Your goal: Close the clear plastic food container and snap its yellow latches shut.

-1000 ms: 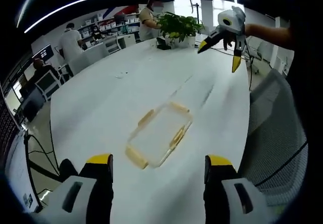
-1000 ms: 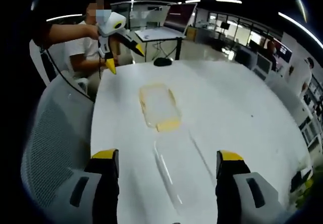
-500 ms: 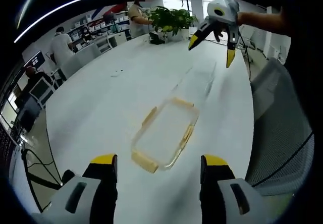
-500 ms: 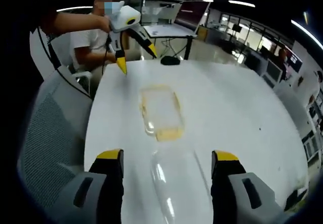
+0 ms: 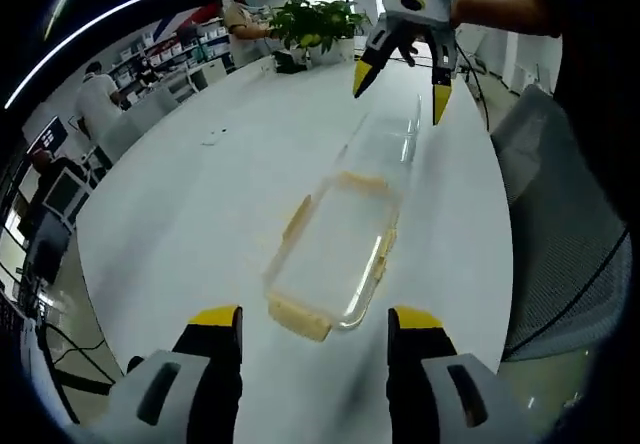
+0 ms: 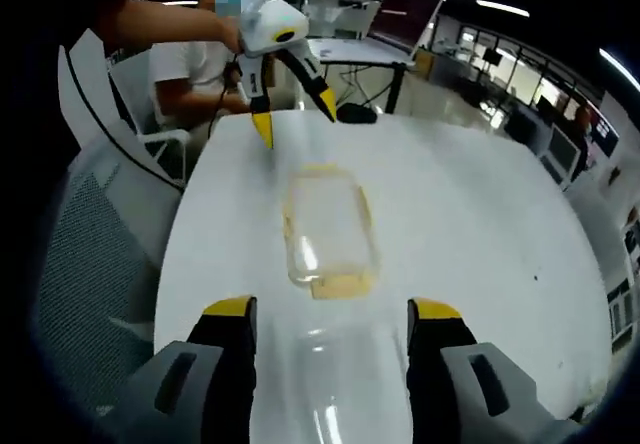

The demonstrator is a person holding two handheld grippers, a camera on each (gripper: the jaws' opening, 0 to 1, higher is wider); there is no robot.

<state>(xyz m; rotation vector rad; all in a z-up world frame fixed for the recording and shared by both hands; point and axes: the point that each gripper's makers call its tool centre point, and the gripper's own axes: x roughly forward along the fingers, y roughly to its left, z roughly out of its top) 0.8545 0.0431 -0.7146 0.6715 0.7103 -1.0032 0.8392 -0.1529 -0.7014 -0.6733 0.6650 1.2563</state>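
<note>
Left gripper (image 5: 313, 326), white-bodied with yellow-tipped jaws, is hovering above the white oval table (image 5: 190, 214) with its jaws standing well apart, nothing between them. Directly ahead of those jaws and close in, the clear rectangular plastic food container base (image 5: 335, 249) is lying flat on the table, yellow latches (image 5: 297, 317) showing at its near end and along its long sides. Beyond the base's far end, a clear plastic lid (image 5: 390, 144) is lying on the table, seemingly in line with the base; whether the two touch cannot be told. Right gripper (image 5: 398, 84) is hanging above the far end of that lid, held by a hand, its jaws spread wide and pointing down, empty. In the right gripper view the same layout is reading in reverse: the right gripper (image 6: 332, 332) is showing jaws apart, the clear lid (image 6: 335, 384) lying between and below them, close in, and the container base (image 6: 330, 226) sitting just past it with a yellow latch (image 6: 340, 285) on the near edge. The left gripper (image 6: 296, 119) is hovering past the base's far end, jaws splayed. A grey mesh chair (image 6: 95, 254) is standing left of the table. A green potted plant (image 5: 318, 26) is sitting at the far end in the left gripper view.
</note>
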